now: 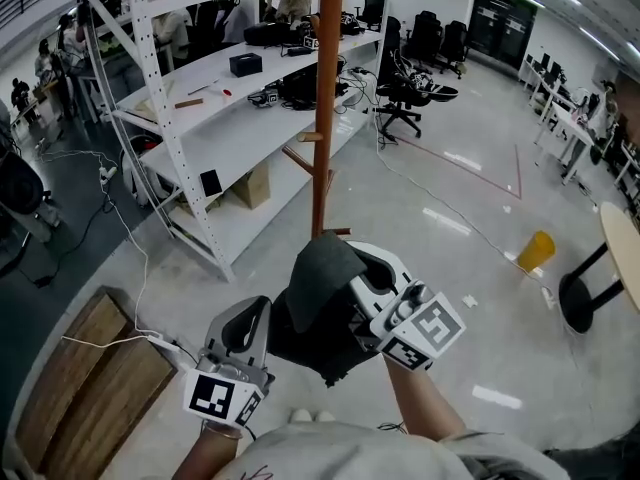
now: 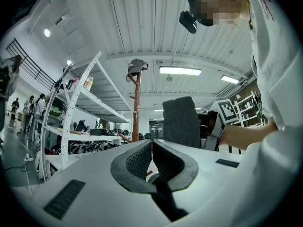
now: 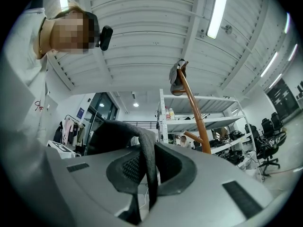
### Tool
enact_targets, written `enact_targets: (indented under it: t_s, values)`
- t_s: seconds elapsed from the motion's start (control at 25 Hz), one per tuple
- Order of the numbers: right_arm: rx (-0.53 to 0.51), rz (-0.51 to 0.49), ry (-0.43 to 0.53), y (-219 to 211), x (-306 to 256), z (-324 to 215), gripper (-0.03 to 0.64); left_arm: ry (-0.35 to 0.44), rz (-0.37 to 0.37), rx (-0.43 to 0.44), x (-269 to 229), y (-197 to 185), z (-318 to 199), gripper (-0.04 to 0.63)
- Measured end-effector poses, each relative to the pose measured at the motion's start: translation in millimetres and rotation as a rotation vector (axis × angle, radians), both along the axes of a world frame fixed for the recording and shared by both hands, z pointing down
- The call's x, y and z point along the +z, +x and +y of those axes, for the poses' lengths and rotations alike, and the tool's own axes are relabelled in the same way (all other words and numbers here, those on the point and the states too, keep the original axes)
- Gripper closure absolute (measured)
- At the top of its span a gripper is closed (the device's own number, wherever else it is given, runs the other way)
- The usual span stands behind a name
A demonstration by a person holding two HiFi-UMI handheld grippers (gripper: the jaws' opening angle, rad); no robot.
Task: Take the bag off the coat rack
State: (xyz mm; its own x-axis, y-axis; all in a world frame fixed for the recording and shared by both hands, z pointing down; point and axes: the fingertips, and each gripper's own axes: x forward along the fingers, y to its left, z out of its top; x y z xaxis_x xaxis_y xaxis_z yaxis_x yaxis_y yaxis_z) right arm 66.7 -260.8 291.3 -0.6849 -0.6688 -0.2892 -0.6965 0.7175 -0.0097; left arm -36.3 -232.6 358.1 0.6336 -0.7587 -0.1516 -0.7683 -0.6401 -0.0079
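Note:
The brown wooden coat rack stands straight ahead of me on the pale floor. A dark grey bag hangs free of it in front of my body, its broad strap folded up over my right gripper. In the right gripper view that strap runs between the pads, and the right gripper is shut on it. My left gripper sits just left of the bag; its jaws meet with nothing between them. A grey cap tops the rack.
White metal shelving loaded with gear runs along the left, beside the rack. Wooden boards and a white cable lie at the lower left. A yellow bin, a round table and office chairs stand to the right.

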Motion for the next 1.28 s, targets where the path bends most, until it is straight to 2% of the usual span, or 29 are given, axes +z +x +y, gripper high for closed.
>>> enact_targets:
  t_s: [0.56,0.88,1.28]
  values:
    - [-0.015,-0.005,-0.029,7,19,20,0.580,0.004,0.008,0.029,0,12,-4,0.575]
    - [0.010,0.037,-0.003,10,30,32,0.580,0.022,0.016,0.050,-3,22,-3,0.575]
    - [0.015,0.082,-0.015,10,44,40,0.580,0.028,0.022,0.059,-3,29,-1,0.575]
